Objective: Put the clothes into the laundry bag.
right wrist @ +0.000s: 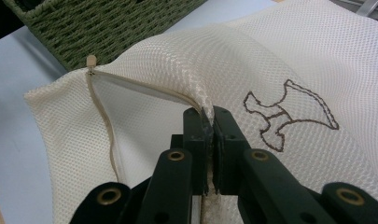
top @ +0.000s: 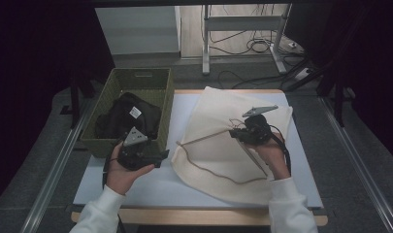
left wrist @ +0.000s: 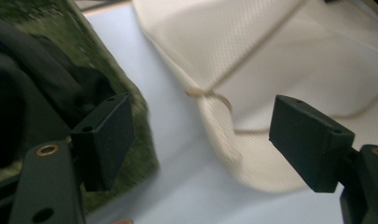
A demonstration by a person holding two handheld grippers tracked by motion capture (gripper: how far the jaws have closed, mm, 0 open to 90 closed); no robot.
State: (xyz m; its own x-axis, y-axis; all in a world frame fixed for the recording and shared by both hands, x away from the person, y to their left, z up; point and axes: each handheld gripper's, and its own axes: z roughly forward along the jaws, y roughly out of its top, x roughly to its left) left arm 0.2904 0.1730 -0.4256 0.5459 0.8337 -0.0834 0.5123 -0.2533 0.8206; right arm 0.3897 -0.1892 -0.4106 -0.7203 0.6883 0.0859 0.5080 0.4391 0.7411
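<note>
A cream mesh laundry bag (top: 223, 145) lies on the white table top (top: 136, 189). My right gripper (top: 234, 134) is shut on the bag's opening edge and holds that layer lifted; in the right gripper view the jaws (right wrist: 209, 119) pinch the mesh bag (right wrist: 186, 60) beside its drawstring (right wrist: 102, 121). My left gripper (top: 162, 158) hovers open between the bag and the green woven basket (top: 165, 92), with nothing between its fingers. In the left gripper view my left gripper (left wrist: 207, 140) stands wide over the table, the bag (left wrist: 280, 60) ahead of it. A black garment (top: 126, 119) fills the basket.
The basket (left wrist: 135, 126) stands close on the left of the left gripper's pads, with the black garment (left wrist: 23, 93) inside. A brown outline figure (right wrist: 289, 114) is printed on the bag. Metal rails run along both table sides, and desk legs and cables lie beyond the far edge.
</note>
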